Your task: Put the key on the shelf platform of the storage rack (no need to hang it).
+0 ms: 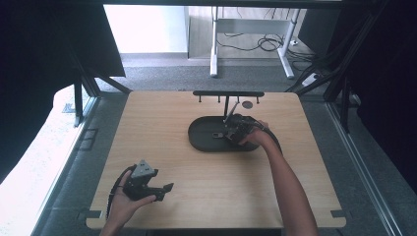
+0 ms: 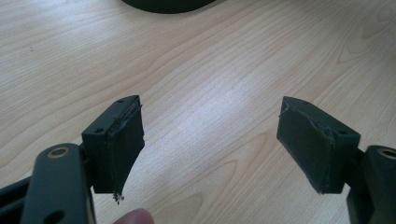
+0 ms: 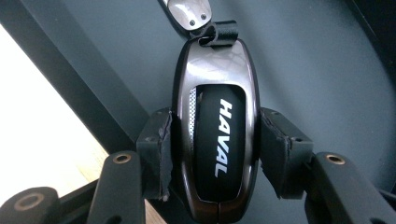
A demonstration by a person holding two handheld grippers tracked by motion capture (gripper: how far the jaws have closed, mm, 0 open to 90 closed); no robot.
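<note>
One key fob (image 3: pixel 215 140) (HAVAL), one tray (image 1: pixel 201 140).

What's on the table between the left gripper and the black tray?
Nothing: in the high view, bare wood runs from the left gripper to the black tray, where the right gripper clamps the key fob.

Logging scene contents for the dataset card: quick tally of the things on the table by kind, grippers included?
Handheld grippers: 2, left gripper and right gripper
Dark oval tray: 1
Black hook rack: 1
Haval key fob: 1
Small round dark disc: 1
Total: 6
</note>
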